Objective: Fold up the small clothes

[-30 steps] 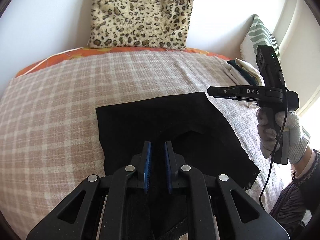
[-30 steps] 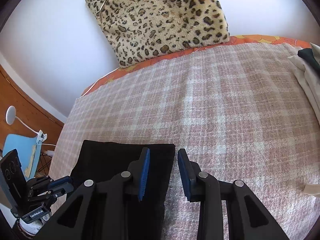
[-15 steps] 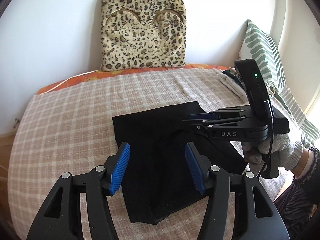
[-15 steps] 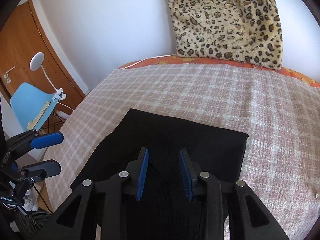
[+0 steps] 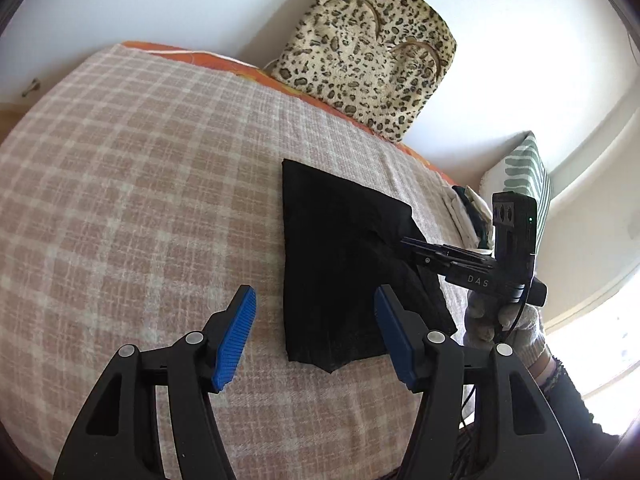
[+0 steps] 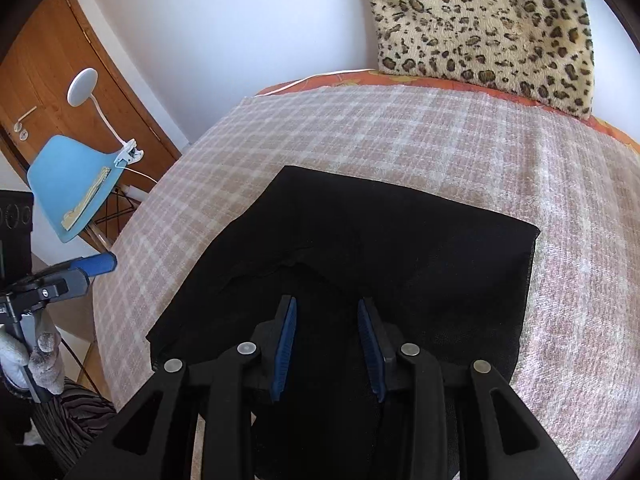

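Note:
A black garment [image 5: 340,260] [image 6: 400,240] lies folded and mostly flat on the pink checked blanket [image 5: 140,200], with a raised crease near its middle. My left gripper [image 5: 316,320] hovers over the garment's near left corner. Its jaws are opening, and the blue pads touch nothing. From the right wrist view, the left gripper [image 6: 92,264] sits off the bed's left edge. My right gripper [image 6: 327,302] is low over the garment's middle, pads a little apart, with black cloth showing under the gap. Its fingertips [image 5: 404,242] rest at the crease.
A leopard-print cushion [image 5: 368,52] [image 6: 480,20] leans on the white wall at the bed's head. A green striped pillow [image 5: 524,176] and a pile of other clothes [image 5: 468,212] lie at the far right. A blue chair [image 6: 68,188] with a clip lamp stands by a wooden door [image 6: 60,80].
My left gripper went from shut over the black cloth to wide open and drew back towards the garment's left edge. My right gripper moved from the garment's right edge onto its middle.

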A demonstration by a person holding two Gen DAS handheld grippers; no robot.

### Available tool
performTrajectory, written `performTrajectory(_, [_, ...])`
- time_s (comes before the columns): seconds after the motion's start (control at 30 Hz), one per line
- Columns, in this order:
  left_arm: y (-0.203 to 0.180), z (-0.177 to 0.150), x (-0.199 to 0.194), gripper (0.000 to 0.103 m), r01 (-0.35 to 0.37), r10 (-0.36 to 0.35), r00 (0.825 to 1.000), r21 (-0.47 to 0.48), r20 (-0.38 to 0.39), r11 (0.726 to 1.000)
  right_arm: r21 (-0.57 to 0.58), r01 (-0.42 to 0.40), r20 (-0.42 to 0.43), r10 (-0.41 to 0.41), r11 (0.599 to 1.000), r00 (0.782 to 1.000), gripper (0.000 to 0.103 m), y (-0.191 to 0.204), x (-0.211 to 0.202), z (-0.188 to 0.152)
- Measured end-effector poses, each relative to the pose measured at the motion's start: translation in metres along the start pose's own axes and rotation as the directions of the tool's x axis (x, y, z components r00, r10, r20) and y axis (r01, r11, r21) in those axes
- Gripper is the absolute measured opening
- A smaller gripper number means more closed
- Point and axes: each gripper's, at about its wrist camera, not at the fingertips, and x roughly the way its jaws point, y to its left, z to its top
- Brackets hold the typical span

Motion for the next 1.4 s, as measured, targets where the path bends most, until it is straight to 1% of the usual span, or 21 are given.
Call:
performTrajectory(0.07, [0.017, -0.008, 0.007, 0.061, 0.043, -0.046, 0.998, -0.097, -0.036, 0.994, 0.023, -0.022, 0.027, 0.022, 0.999, 0.999, 0.043, -0.004, -0.011, 0.001])
performTrajectory(0.13, [0.028, -0.014, 0.014, 0.061, 0.065, -0.076, 0.995, -0.165, -0.061, 0.984, 0.048, -0.029, 0.064, 0.026, 0.998, 0.998, 0.058, -0.013, -0.022, 0.001])
performTrajectory(0.17, [0.031, -0.016, 0.017, 0.061, 0.078, -0.093, 0.993, -0.191, -0.067, 0.978, 0.065, -0.031, 0.082, 0.025, 0.997, 0.996, 0.061, -0.018, -0.027, 0.001])
performTrajectory(0.23, [0.034, -0.019, 0.021, 0.061, 0.105, -0.125, 0.989, -0.229, -0.076, 0.968, 0.11, -0.026, 0.109, 0.014, 0.994, 0.994, 0.071, -0.033, -0.035, 0.003])
performTrajectory(0.3, [0.033, -0.021, 0.024, 0.061, 0.116, -0.141, 0.986, -0.249, -0.084, 0.962, 0.169, -0.033, 0.138, 0.009, 0.985, 0.99, 0.076, -0.051, -0.041, 0.004])
performTrajectory(0.33, [0.032, -0.022, 0.026, 0.061, 0.118, -0.145, 0.985, -0.257, -0.089, 0.959, 0.204, -0.05, 0.15, 0.02, 0.978, 0.989, 0.078, -0.061, -0.043, 0.005])
performTrajectory(0.43, [0.031, -0.028, 0.034, 0.061, 0.122, -0.161, 0.98, -0.281, -0.119, 0.952, 0.315, -0.127, 0.162, 0.078, 0.941, 0.984, 0.079, -0.09, -0.041, -0.001])
performTrajectory(0.5, [0.029, -0.032, 0.04, 0.061, 0.12, -0.166, 0.976, -0.294, -0.139, 0.948, 0.366, -0.155, 0.164, 0.1, 0.917, 0.981, 0.079, -0.102, -0.038, -0.003])
performTrajectory(0.6, [0.028, -0.036, 0.042, 0.061, 0.129, -0.182, 0.974, -0.33, -0.134, 0.935, 0.395, -0.159, 0.15, 0.107, 0.905, 0.983, 0.079, -0.111, -0.031, -0.005])
performTrajectory(0.7, [0.032, -0.04, 0.043, 0.061, 0.157, -0.222, 0.968, -0.401, -0.12, 0.902, 0.413, -0.15, 0.139, 0.1, 0.899, 0.985, 0.079, -0.118, -0.024, -0.008])
performTrajectory(0.73, [0.033, -0.04, 0.043, 0.061, 0.165, -0.228, 0.968, -0.417, -0.106, 0.894, 0.425, -0.159, 0.142, 0.108, 0.891, 0.984, 0.079, -0.121, -0.021, -0.009])
performTrajectory(0.77, [0.032, -0.041, 0.043, 0.061, 0.169, -0.229, 0.969, -0.421, -0.097, 0.891, 0.441, -0.173, 0.142, 0.122, 0.881, 0.982, 0.079, -0.125, -0.018, -0.01])
performTrajectory(0.83, [0.027, -0.038, 0.047, 0.061, 0.172, -0.234, 0.966, -0.401, -0.111, 0.9, 0.467, -0.201, 0.158, 0.142, 0.861, 0.977, 0.079, -0.131, -0.012, -0.01])
performTrajectory(0.87, [0.024, -0.037, 0.048, 0.061, 0.174, -0.235, 0.966, -0.395, -0.111, 0.902, 0.47, -0.213, 0.176, 0.146, 0.856, 0.973, 0.079, -0.133, -0.011, -0.009])
performTrajectory(1.0, [0.015, -0.034, 0.054, 0.061, 0.18, -0.235, 0.966, -0.371, -0.111, 0.911, 0.47, -0.239, 0.193, 0.165, 0.85, 0.967, 0.078, -0.137, -0.007, 0.0])
performTrajectory(1.07, [0.015, -0.033, 0.058, 0.061, 0.189, -0.247, 0.963, -0.38, -0.109, 0.905, 0.478, -0.268, 0.188, 0.201, 0.837, 0.962, 0.07, -0.139, 0.0, 0.003])
performTrajectory(1.1, [0.014, -0.033, 0.059, 0.061, 0.189, -0.244, 0.964, -0.379, -0.103, 0.906, 0.475, -0.262, 0.183, 0.197, 0.84, 0.963, 0.064, -0.139, 0.003, 0.004])
performTrajectory(1.13, [0.013, -0.033, 0.06, 0.061, 0.188, -0.242, 0.965, -0.373, -0.103, 0.909, 0.468, -0.261, 0.182, 0.198, 0.844, 0.963, 0.063, -0.137, 0.005, 0.007])
performTrajectory(1.27, [0.004, -0.029, 0.067, 0.061, 0.183, -0.234, 0.966, -0.339, -0.115, 0.923, 0.455, -0.286, 0.179, 0.228, 0.844, 0.957, 0.063, -0.133, 0.014, 0.013])
performTrajectory(1.4, [0.003, -0.025, 0.072, 0.061, 0.192, -0.242, 0.964, -0.342, -0.111, 0.92, 0.424, -0.28, 0.17, 0.228, 0.861, 0.959, 0.063, -0.122, 0.02, 0.016])
